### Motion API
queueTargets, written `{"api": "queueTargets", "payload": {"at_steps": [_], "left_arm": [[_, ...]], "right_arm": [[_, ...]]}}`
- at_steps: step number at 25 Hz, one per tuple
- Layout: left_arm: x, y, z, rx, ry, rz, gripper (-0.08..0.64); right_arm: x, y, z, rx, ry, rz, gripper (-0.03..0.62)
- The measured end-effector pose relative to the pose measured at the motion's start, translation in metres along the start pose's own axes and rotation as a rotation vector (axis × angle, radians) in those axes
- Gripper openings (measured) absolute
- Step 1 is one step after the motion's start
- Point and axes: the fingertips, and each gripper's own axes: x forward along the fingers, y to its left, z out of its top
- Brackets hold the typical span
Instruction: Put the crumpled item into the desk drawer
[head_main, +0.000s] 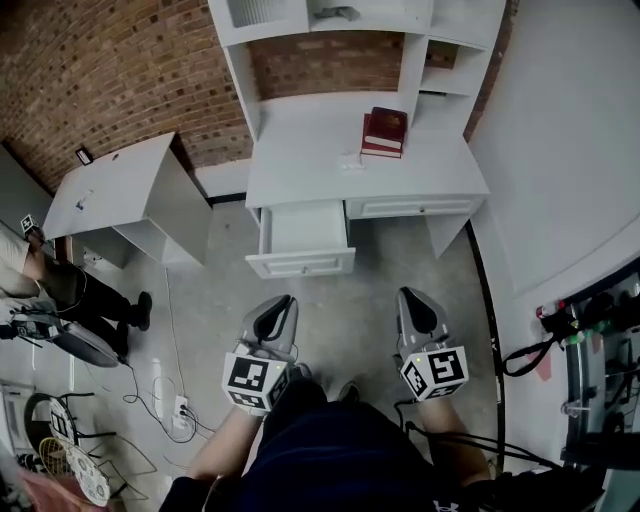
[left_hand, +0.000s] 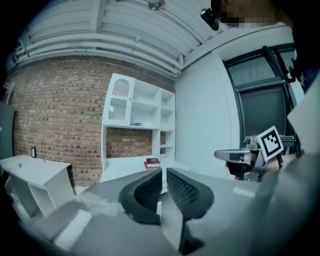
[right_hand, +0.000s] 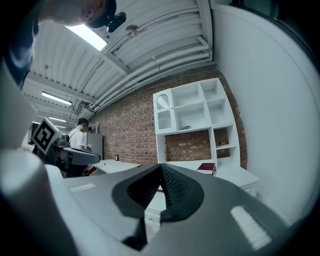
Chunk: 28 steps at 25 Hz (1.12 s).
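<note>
Right gripper (head_main: 411, 297) pressed together, left gripper (head_main: 282, 302) a little apart, both empty, open drawer (head_main: 300, 264) at twelve o'clock.

books (head_main: 384, 132) on desk (head_main: 300, 150); drawer (head_main: 300, 262) below desk, left of books.

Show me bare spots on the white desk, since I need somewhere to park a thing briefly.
The desktop is bare from the hutch's left wall toward the red books; the open drawer looks empty too. Only the right end, by the books and a small pale thing, is crowded.
</note>
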Motion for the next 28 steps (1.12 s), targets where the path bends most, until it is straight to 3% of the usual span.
{"api": "queueTargets", "payload": {"at_steps": [13,28], "left_arm": [[0.058,0.024,0.003,-0.020,0.014,-0.042,0.031],[0.165,0.137,0.020,-0.028,-0.016,-0.139,0.031]], "right_arm": [[0.037,-0.025,-0.010,0.007,0.047,-0.048,0.002],[0.173,-0.026,-0.003,-0.013,0.115,-0.113,0.003]]}}
